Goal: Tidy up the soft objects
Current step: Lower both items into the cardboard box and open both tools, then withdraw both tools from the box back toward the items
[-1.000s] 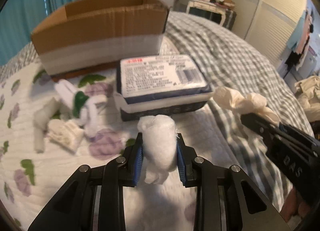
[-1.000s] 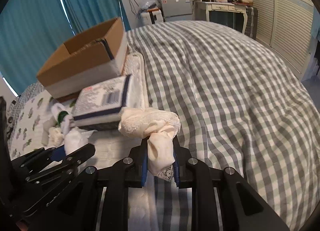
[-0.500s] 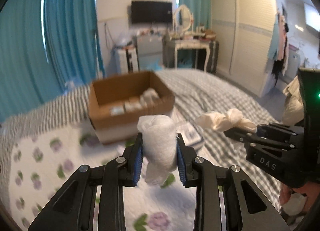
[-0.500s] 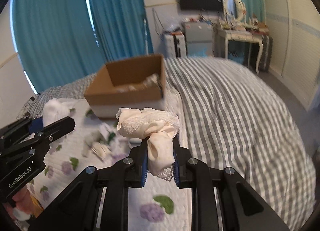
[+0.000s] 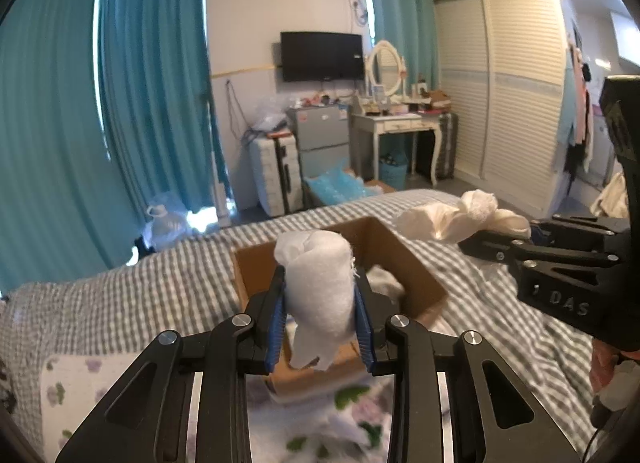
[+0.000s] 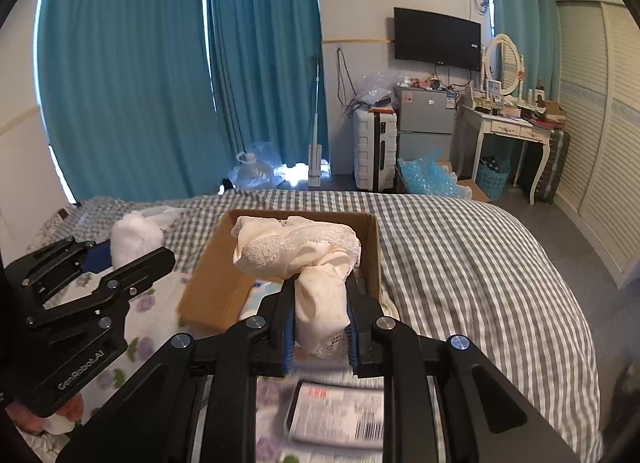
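— Over the bed, how far along are we getting?
— Partway, I'd judge: cardboard box [image 6: 218, 283] is already holding some cloth. Left gripper [image 5: 320, 315] is clamping a white roll [image 5: 318, 283]; right gripper [image 6: 320, 327] is pinching cream lace fabric [image 6: 296, 251], both hovering near the box, undropped.

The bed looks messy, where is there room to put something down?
The checked blanket right of the cardboard box is bare to the bed's edge. Behind the box, a checked strip is free too. Crowded: the flowered quilt in front, with a labelled packet and blurred soft bits. The box already holds things.
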